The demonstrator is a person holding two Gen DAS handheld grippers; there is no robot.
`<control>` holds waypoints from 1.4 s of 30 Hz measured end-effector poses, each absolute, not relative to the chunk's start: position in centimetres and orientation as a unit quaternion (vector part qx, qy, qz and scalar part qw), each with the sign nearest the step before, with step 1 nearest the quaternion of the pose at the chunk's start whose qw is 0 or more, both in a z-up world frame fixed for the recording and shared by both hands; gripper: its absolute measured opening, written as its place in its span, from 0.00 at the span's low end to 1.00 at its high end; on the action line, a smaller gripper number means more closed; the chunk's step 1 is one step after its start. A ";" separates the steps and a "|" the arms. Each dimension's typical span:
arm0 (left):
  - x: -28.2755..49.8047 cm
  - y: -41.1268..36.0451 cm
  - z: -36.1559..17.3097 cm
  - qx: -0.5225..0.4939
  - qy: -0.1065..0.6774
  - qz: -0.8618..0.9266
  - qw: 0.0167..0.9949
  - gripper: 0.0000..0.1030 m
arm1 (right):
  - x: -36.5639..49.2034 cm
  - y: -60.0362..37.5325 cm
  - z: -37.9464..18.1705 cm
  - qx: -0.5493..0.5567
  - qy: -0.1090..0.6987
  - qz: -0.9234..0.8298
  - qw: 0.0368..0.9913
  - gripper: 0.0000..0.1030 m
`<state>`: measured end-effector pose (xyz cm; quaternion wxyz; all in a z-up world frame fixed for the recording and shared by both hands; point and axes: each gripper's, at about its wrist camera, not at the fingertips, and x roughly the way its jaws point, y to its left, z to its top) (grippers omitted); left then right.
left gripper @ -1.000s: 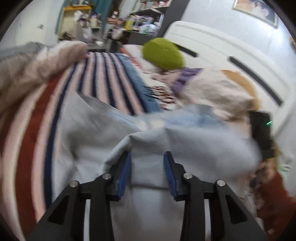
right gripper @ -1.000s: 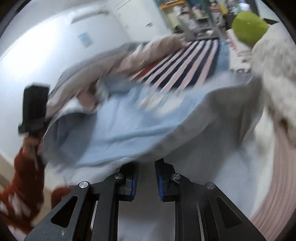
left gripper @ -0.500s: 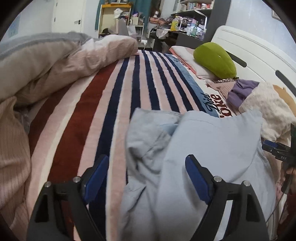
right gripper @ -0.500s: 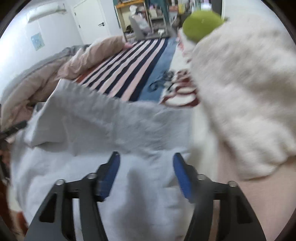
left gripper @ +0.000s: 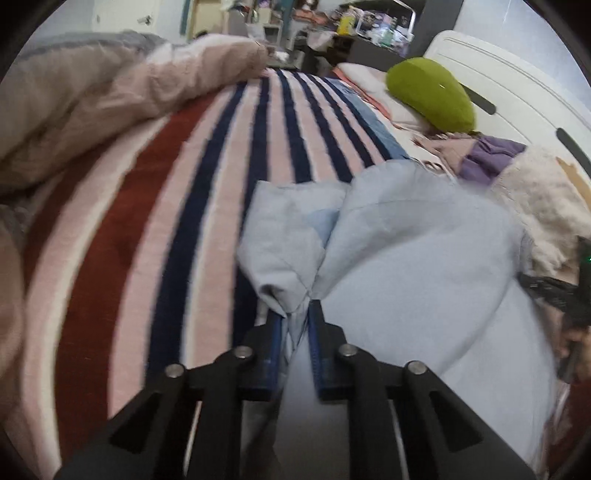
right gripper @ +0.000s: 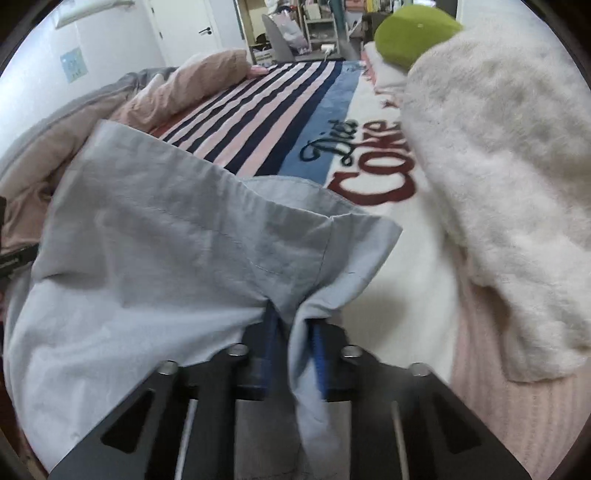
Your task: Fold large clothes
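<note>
Pale blue garment (right gripper: 155, 258) cut off below, fluffy white throw (right gripper: 517, 184) cropped right, shelf clutter (left gripper: 369, 26) unreadable

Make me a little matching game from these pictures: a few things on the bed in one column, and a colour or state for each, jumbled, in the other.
Things:
1. shirt
2. cushion
3. blanket
4. fluffy throw

Descriptions:
A. striped, spread flat over the bed
B. pale blue, pinched in both grippers
C. cream and fuzzy
D. green, lying near the headboard

Pairs: 1-B, 2-D, 3-A, 4-C
</note>
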<state>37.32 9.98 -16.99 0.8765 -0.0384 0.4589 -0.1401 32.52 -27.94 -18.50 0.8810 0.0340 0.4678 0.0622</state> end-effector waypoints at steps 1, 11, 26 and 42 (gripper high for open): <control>37.3 10.4 -16.8 -0.043 0.456 -0.134 0.879 0.11 | 32.5 -28.5 -18.1 0.034 0.465 0.056 0.883 0.05; 35.9 12.4 -16.1 -0.025 0.434 -0.075 0.897 0.13 | 30.6 -31.3 -18.0 0.019 0.491 0.018 0.871 0.16; 20.6 11.4 -6.9 0.018 0.298 -0.062 0.952 0.66 | 17.0 -21.0 -9.2 -0.008 0.372 0.163 0.914 0.54; 11.4 12.1 -17.0 -0.117 0.410 -0.032 0.904 0.91 | 11.0 -9.0 -14.8 -0.037 0.336 0.221 0.915 0.55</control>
